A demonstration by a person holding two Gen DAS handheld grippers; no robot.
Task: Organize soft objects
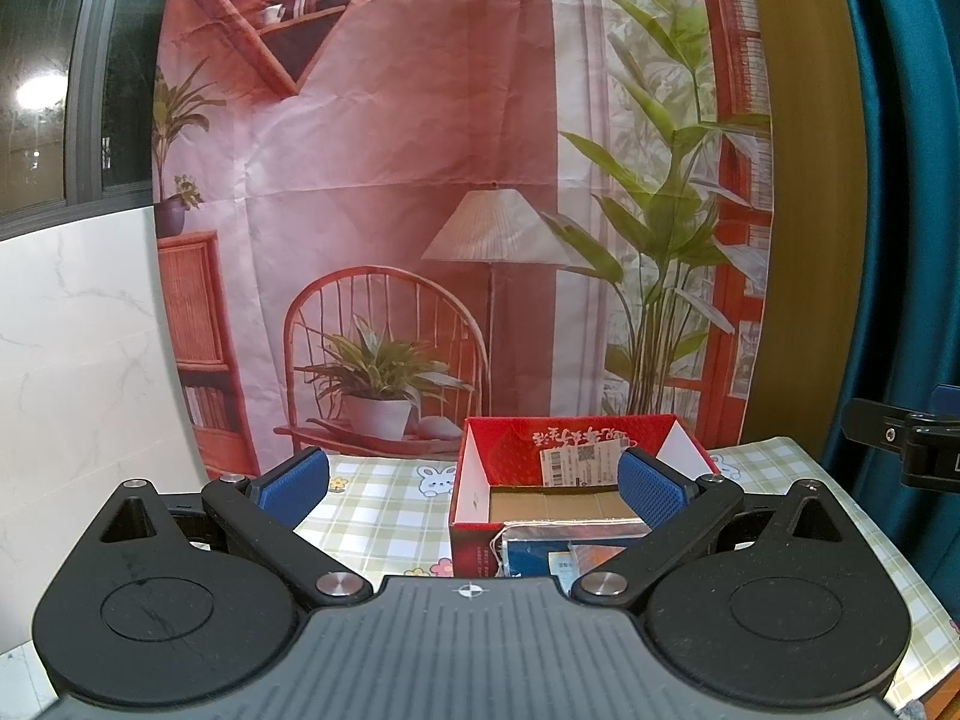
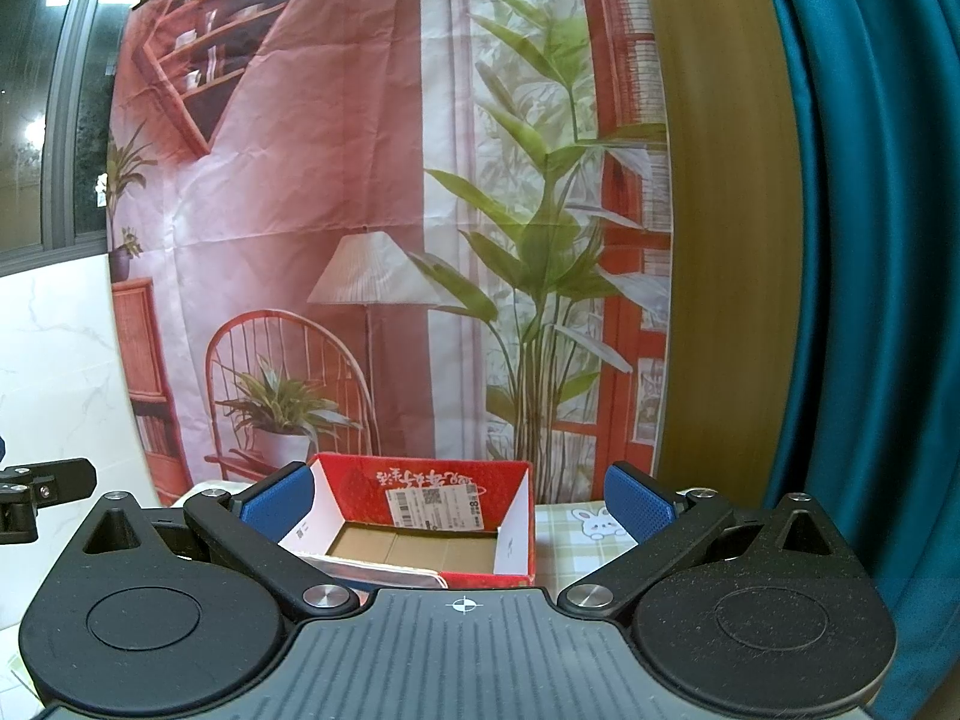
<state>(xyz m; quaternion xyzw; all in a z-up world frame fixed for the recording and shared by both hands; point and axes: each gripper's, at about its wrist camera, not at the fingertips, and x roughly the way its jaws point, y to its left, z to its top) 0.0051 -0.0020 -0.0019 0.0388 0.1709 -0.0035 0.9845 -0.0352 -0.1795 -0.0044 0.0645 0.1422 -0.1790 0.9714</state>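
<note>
Both claws are spread wide and hold nothing. The left claw (image 1: 474, 480) hovers near the front of the red box (image 1: 576, 438), which stands on the worktop (image 1: 384, 510) covered with a checked cloth with rabbit pictures. The right claw (image 2: 459, 507) is also raised in front of the same red box (image 2: 432, 483), a little more to the right. The box is open at the top and its cardboard floor looks bare at the far part.

Just in front of the box, at its near wall, lie some flat packets (image 1: 558, 546) with a shiny wrap. In the right wrist view only a pale edge of them shows. These seem to be the soft things to sort, but they are mostly hidden behind the claw bodies, so I cannot tell how many there are.

What could go wrong: the packets are thin and slippery, so a claw may close on only the top wrap and drop it. The box is light, and a claw touching its near wall could push it away or tip it. Both claws are close together, so they may collide if they go for the same packet.
</note>
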